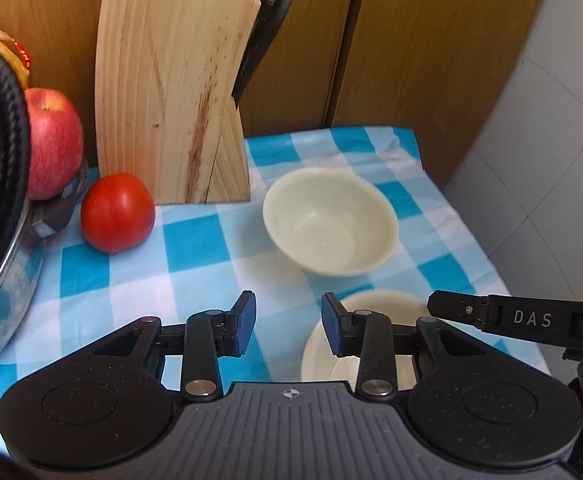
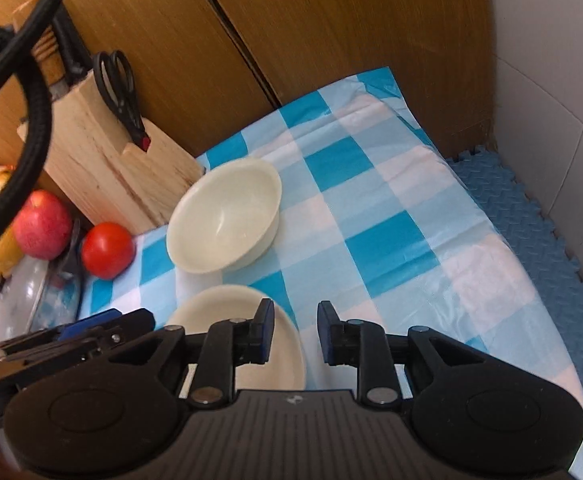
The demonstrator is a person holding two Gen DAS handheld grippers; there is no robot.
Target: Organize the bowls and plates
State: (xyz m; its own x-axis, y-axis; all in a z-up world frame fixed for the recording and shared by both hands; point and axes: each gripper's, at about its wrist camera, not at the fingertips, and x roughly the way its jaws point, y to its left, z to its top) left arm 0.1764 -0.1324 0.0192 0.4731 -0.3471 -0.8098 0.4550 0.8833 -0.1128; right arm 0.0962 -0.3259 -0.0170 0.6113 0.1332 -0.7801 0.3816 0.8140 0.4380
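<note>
We hold the left tool (image 1: 288,324) with its jaws apart and nothing between them, above the blue checked cloth (image 1: 195,240) on the desk. Our right tool (image 2: 294,331) likewise stands parted and empty, just right of the plate (image 2: 227,312). That cream plate lies flat on the cloth beneath both tools. Just beyond it sits a cream bowl (image 1: 330,222), upright and apart from the plate. Further left stand the knife block (image 1: 171,92), a tomato (image 1: 117,212) and an apple (image 1: 53,142).
</note>
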